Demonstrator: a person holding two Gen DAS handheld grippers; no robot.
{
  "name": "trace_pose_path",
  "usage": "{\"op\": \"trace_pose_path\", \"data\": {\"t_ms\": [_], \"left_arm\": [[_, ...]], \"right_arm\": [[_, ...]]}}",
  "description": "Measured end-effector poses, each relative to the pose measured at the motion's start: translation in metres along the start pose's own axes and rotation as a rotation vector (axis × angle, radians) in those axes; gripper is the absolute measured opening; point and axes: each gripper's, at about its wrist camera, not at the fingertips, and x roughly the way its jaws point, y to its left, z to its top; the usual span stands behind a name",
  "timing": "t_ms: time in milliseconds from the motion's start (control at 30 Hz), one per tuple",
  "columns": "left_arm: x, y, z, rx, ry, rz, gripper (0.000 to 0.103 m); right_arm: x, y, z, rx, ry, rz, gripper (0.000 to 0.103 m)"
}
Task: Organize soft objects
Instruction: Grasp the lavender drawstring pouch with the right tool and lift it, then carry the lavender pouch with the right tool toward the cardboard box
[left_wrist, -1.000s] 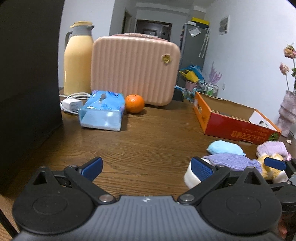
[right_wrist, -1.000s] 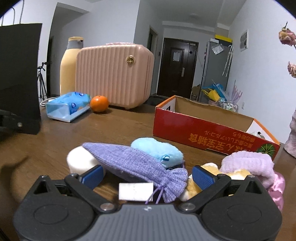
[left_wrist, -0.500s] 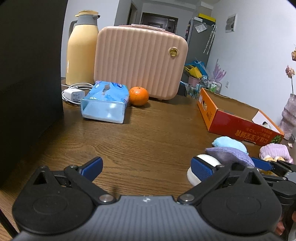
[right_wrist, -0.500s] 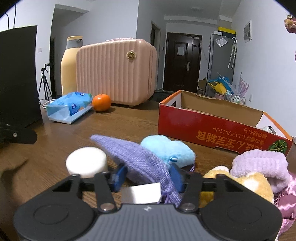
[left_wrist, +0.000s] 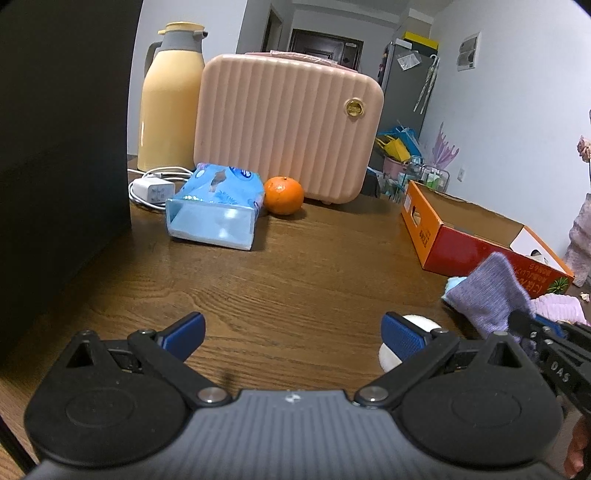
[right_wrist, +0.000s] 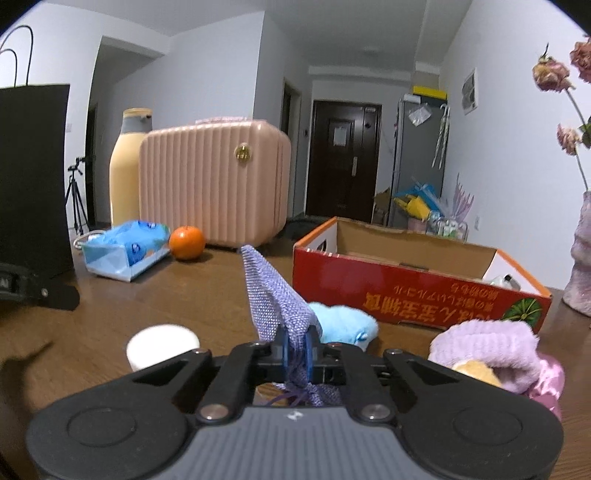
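My right gripper (right_wrist: 295, 352) is shut on a purple knitted drawstring pouch (right_wrist: 271, 297), which stands up tilted between its blue pads. The same pouch (left_wrist: 489, 295) shows at the right of the left wrist view. Behind it lies a light blue plush (right_wrist: 343, 325). To the right sit a lilac fluffy sock (right_wrist: 487, 345) over a yellow plush (right_wrist: 474, 371). A white round soft puff (right_wrist: 160, 341) lies to the left. My left gripper (left_wrist: 291, 332) is open over the bare wooden table (left_wrist: 280, 288), holding nothing.
An open red cardboard box (right_wrist: 413, 291) stands at the right rear. Behind are a pink ribbed case (left_wrist: 288, 125), a yellow thermos (left_wrist: 171, 99), a blue tissue pack (left_wrist: 218, 206), an orange (left_wrist: 283, 190) and a white charger (left_wrist: 153, 190). A black bag (left_wrist: 62, 147) walls the left; a vase (right_wrist: 581, 258) stands far right.
My right gripper went from open to shut on the purple pouch and lifted it, so the pouch now stands upright. The left gripper stayed put and open.
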Motion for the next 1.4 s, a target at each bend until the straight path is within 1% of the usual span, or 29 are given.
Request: {"op": "trace_pose_path", "data": {"t_ms": [200, 467, 800, 967, 1100, 1400], "left_arm": [[0.001, -0.004, -0.001, -0.017, 0.001, -0.001, 0.103], [0.002, -0.022, -0.007, -0.008, 0.011, -0.019, 0.103], [0.005, -0.048, -0.016, 0.013, 0.034, -0.031, 0.103], [0.010, -0.062, -0.021, 0.034, 0.057, -0.038, 0.103], [0.009, -0.078, -0.027, 0.056, 0.060, -0.055, 0.103], [0.006, -0.115, -0.040, 0.155, 0.049, -0.080, 0.103]], "right_arm": [[-0.017, -0.005, 0.003, 0.008, -0.062, -0.020, 0.007], [-0.037, -0.023, 0.006, 0.066, -0.105, -0.039, 0.007], [-0.059, -0.057, 0.006, 0.151, -0.143, -0.074, 0.007], [-0.065, -0.071, 0.006, 0.178, -0.161, -0.090, 0.007], [-0.071, -0.081, 0.006, 0.193, -0.174, -0.099, 0.007], [-0.082, -0.103, 0.002, 0.221, -0.184, -0.125, 0.007]]}}
